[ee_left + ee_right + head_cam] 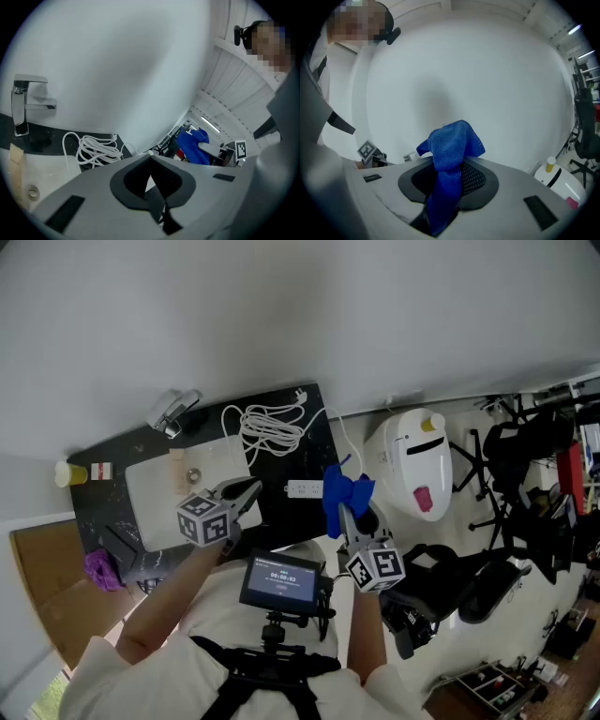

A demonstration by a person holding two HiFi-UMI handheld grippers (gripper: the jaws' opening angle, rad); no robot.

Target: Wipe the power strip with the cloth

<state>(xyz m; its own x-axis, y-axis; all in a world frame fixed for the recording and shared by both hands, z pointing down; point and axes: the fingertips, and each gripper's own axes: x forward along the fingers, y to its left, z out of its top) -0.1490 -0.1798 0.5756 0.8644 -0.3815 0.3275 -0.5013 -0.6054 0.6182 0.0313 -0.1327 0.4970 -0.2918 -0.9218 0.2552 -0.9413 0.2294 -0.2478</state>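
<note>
- The right gripper [445,206] is clamped on the blue cloth [450,150].
- The left gripper [151,180] has its jaws together, holding nothing.
- The white power strip [303,489] lies on the dark worktop [277,512], just beside the cloth.

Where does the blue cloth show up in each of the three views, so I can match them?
Head view: blue cloth right of centre, by the black counter's right edge, in the right tongs.
Left gripper view: cloth right of centre.
Right gripper view: cloth central, clamped.
Shared landmark: white bin, head and right gripper views.
</note>
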